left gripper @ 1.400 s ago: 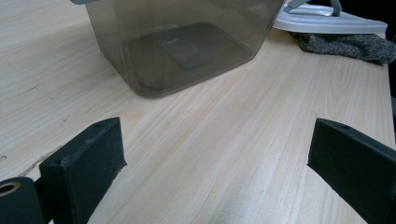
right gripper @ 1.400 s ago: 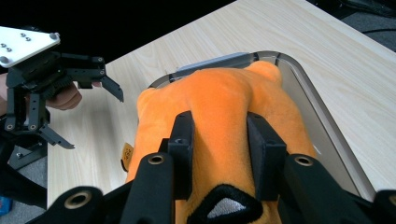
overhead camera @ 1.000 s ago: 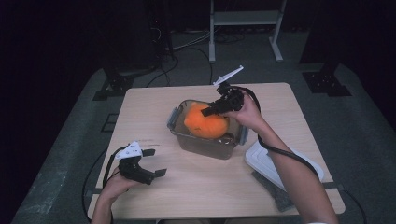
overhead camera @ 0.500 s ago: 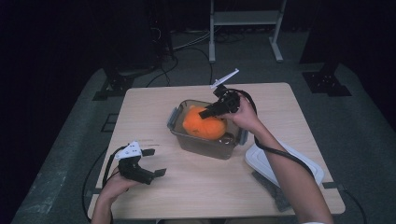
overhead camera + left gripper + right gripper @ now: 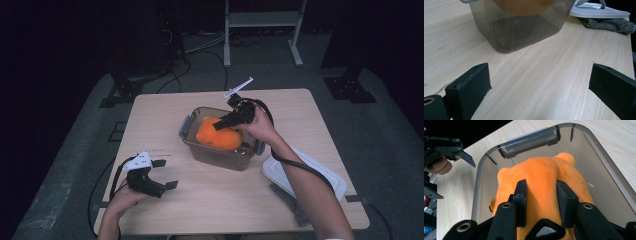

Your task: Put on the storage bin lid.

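An orange plush toy (image 5: 218, 136) is seen lying inside a clear bin (image 5: 192, 131) that stands near the middle of the bench (image 5: 160, 115). The toy is pinched by the right hand-held gripper (image 5: 223, 124), which is reached into the bin from the far right side. In the right gripper view the two black jaws are pressed into the plush (image 5: 544, 177) from either side, with a fold of orange fabric bulged up between them; the jaws are set fairly narrow, not fully closed, and the toy is held. A dark patch on the toy is seen at the bottom of that view, just below the jaws. The bin's rim (image 5: 529, 138) and one grey latch are seen beyond the toy.

The left hand-held gripper (image 5: 167, 175) is held low over the near left part of the bench, well apart from the bin. Its jaws are spread wide, and nothing is between them; bare wood is seen in the gap in the left gripper view, with the bin (image 5: 506, 30) farther ahead.

A white lid (image 5: 320, 172) is laid flat on the bench to the right of the bin, near the right forearm. A grey cloth (image 5: 609, 25) is tucked partly under the lid's edge.
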Motion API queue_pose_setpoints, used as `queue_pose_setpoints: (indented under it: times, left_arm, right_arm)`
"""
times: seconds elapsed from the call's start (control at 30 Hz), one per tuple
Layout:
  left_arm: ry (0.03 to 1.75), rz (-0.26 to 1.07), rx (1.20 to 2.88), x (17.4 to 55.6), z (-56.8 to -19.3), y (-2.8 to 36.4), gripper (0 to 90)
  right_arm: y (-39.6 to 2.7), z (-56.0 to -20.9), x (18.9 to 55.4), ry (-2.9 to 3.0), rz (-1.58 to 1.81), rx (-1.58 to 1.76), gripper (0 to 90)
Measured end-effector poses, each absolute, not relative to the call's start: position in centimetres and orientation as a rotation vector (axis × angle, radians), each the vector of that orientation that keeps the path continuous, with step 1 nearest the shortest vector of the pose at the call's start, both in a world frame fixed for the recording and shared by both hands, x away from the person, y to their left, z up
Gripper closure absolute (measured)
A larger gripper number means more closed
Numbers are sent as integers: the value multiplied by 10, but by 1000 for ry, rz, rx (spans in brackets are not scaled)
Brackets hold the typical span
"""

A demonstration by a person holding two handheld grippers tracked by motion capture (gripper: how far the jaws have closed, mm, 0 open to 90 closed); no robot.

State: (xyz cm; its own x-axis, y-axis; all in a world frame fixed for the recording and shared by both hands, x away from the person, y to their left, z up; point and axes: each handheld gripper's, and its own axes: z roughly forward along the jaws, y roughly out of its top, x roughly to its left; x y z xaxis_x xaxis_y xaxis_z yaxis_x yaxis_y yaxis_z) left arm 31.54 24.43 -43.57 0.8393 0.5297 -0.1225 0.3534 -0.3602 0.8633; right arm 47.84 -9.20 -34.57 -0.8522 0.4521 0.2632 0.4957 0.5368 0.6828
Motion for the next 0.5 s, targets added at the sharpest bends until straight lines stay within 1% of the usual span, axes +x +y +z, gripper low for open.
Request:
queue_pose_setpoints:
  times: [0.5]
  left_arm:
    - [653,211,1987,315,-436,244,31]
  right_arm:
    - [-87,-355,481,-2721,-1163,-848,620]
